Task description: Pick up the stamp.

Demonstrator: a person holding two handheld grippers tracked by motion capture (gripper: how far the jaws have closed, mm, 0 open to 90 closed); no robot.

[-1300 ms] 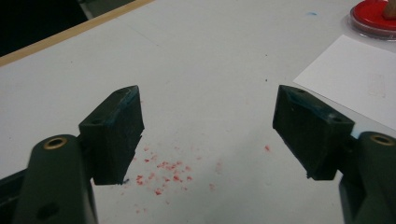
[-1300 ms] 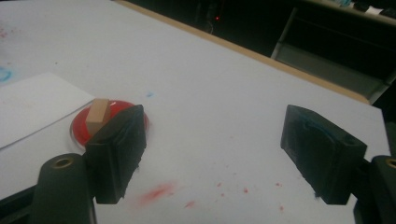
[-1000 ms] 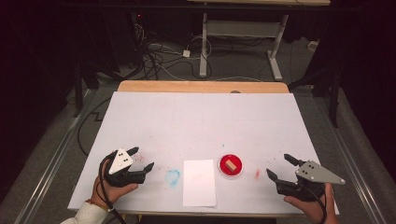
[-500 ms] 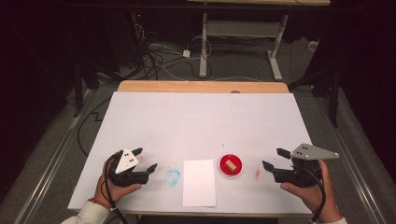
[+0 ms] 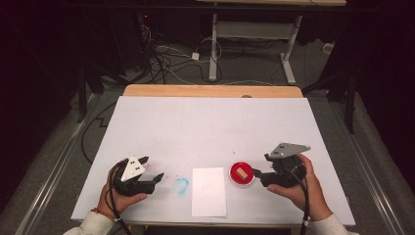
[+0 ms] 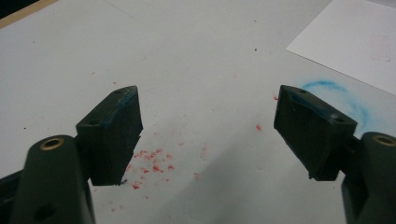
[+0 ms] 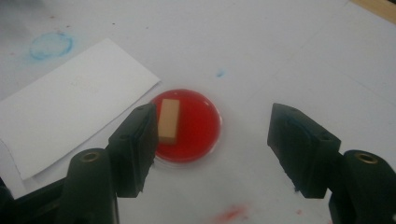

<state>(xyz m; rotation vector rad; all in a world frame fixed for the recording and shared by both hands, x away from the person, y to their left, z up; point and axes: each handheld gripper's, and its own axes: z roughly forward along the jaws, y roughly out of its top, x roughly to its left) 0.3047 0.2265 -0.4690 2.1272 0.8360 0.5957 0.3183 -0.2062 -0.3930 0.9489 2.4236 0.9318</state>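
The small wooden block (image 5: 240, 173) lies in the red dish (image 5: 241, 175) near the front edge of the tabletop (image 5: 210, 122); in the high view your right gripper (image 5: 256, 172) hangs just right of that dish, its jaws apart with nothing between them, having just been closing a little. A white sheet of paper (image 5: 209, 191) lies just left of the dish, and your left gripper (image 5: 150, 170) rests farther left, jaws apart and empty, near a blue smudge (image 5: 181, 185). In the left gripper view the jaws stand wide over red specks (image 6: 154, 164) on the tabletop, so keep that hand parked. In the right gripper view the block (image 7: 168, 119) shows just beside the left jaw, with the dish (image 7: 196, 125) mostly in the gap. To do this well, I would shift the right gripper sideways until the block sits centred between the jaws, line them up with its long sides, come down clear of the rim, then close gently so the dish does not slide.
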